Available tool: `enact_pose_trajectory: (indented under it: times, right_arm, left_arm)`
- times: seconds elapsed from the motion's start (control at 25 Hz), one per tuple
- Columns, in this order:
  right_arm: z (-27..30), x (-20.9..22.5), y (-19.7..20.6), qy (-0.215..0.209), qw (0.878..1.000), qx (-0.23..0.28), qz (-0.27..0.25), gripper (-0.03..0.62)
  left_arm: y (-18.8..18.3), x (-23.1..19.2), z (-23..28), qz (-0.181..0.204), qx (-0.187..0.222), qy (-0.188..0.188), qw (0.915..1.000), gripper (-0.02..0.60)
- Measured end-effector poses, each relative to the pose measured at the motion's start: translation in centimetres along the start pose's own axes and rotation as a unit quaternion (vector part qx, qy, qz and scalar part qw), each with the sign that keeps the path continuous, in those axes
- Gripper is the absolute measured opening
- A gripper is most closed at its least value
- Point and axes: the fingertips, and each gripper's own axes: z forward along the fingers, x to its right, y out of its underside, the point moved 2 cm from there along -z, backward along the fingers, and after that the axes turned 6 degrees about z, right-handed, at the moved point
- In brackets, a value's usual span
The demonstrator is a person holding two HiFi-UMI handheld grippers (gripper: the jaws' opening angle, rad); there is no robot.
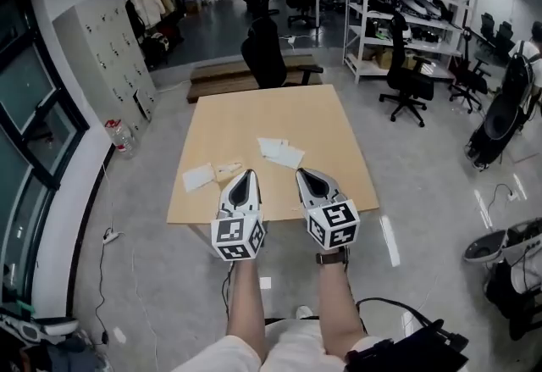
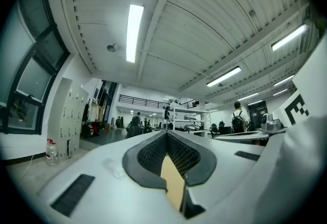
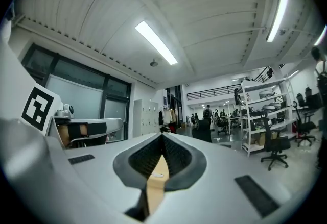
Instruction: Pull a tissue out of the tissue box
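Note:
A light wooden table (image 1: 246,120) stands ahead of me. On it lie loose white tissues (image 1: 280,151), another white sheet (image 1: 198,177) and a small pale packet (image 1: 227,169) near the left front; I cannot tell whether that packet is the tissue box. My left gripper (image 1: 246,174) hovers over the front edge just right of the packet, its jaws together and empty. My right gripper (image 1: 303,173) is level with it, below the tissues, also shut and empty. In the left gripper view the left gripper (image 2: 167,134) shows closed tips, and the right gripper (image 3: 162,137) looks the same in its own view.
A black office chair (image 1: 264,52) sits at the table's far end. Grey lockers (image 1: 106,65) and a water bottle (image 1: 119,136) line the left wall. Shelving (image 1: 398,14) and more chairs (image 1: 406,78) stand at the right. People stand far back.

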Motion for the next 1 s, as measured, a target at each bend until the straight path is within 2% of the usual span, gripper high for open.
enact_pose_trajectory:
  times: [0.24,0.44,0.64,0.76,0.88,1.0]
  right_arm:
    - [5.8,1.3,1.9,-0.041,0.999,-0.030,0.004,0.002]
    - [11.5,1.9,2.1,-0.060,0.998,-0.036,0.006,0.002]
    - [20.2,0.8,2.8,-0.066,0.997,-0.039,-0.006,0.002]
    - [26.2,0.1,1.9,-0.068,0.997,-0.035,-0.022,0.002]
    - [31.3,-0.2,0.4,-0.066,0.997,-0.024,-0.031,0.002]
    - [35.9,-0.1,0.6,-0.055,0.998,-0.023,-0.029,0.002]
  left_arm:
    - [2.7,-3.6,3.3,0.008,-0.038,-0.042,0.9984,0.002]
    - [3.5,-7.4,6.6,0.013,-0.040,-0.057,0.9975,0.002]
    - [4.3,-15.2,10.6,0.014,-0.027,-0.065,0.9975,0.002]
    - [4.4,-20.6,13.8,0.016,-0.021,-0.065,0.9976,0.002]
    - [4.2,-25.3,16.6,0.022,-0.015,-0.057,0.9980,0.002]
    - [5.1,-29.2,18.9,0.028,-0.022,-0.043,0.9984,0.002]
